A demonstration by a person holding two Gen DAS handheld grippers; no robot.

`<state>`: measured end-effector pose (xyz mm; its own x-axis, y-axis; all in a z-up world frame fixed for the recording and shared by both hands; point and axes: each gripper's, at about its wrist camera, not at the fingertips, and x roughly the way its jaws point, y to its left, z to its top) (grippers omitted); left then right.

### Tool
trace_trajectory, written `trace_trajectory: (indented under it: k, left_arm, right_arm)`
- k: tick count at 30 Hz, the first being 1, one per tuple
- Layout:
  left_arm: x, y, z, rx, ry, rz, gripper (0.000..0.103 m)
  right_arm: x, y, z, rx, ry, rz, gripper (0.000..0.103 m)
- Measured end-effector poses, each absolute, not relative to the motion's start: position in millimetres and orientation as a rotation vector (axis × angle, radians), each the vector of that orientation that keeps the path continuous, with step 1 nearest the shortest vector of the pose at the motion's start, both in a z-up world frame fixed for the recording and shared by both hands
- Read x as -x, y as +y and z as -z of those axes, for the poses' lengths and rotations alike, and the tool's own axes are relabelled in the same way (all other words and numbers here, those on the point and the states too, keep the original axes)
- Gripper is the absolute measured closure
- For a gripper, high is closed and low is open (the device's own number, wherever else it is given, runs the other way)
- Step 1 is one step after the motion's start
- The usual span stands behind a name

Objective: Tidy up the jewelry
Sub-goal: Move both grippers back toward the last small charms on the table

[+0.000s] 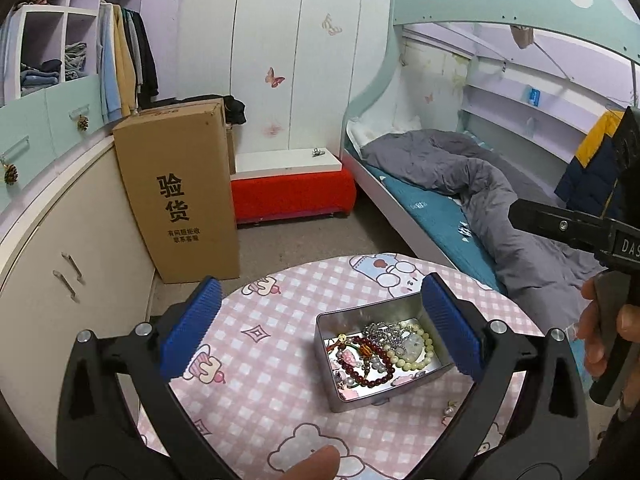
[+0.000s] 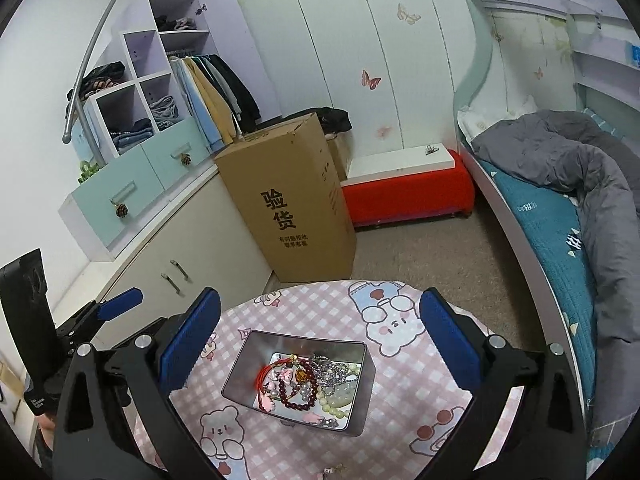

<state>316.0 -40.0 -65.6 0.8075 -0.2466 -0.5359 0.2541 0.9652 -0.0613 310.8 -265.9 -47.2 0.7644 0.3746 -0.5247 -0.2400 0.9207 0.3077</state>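
A silver metal tin (image 1: 340, 384) (image 2: 240, 376) sits on a round table with a pink checked cloth (image 1: 264, 364) (image 2: 404, 408). Inside lies a tangle of jewelry (image 1: 380, 350) (image 2: 308, 384): dark red bead bracelets, pale cream beads, a silver chain, pink charms. My left gripper (image 1: 320, 330) hangs open above the table, its blue pads wide apart, the tin below its right pad (image 1: 450, 328). My right gripper (image 2: 320, 338) is open too, straddling the tin from above with nothing between its pads. A small loose trinket (image 1: 450, 410) (image 2: 334, 470) lies on the cloth beside the tin.
A tall cardboard box (image 1: 180, 188) (image 2: 292, 200) stands on the floor beyond the table, next to cream cabinets (image 1: 60, 280). A red bench (image 1: 292, 194) and a bunk bed with a grey duvet (image 1: 480, 184) lie behind. A person's hand (image 1: 600, 332) holds the other gripper's handle.
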Motion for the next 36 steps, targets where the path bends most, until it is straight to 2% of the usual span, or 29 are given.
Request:
trace_trajectory:
  k: [19,27,36]
  left_arm:
    - [-264.8,-40.9,45.2,-0.022,0.478,0.263,0.006]
    - [-239.5,-48.6,72.3,0.003,0.514,0.302,0.006]
    - [-223.0,-78.1,126.2,-0.017,0.631,0.369,0.006]
  right_arm:
    - [-255.9,-276.4,19.3,-0.144,0.515,-0.25,0.007]
    - [-216.4,-292.0,35.3,-0.111,0.502,-0.164,0.007]
    - [-191.2,-298.8,80.8,-0.107,0.587,-0.109,0.007]
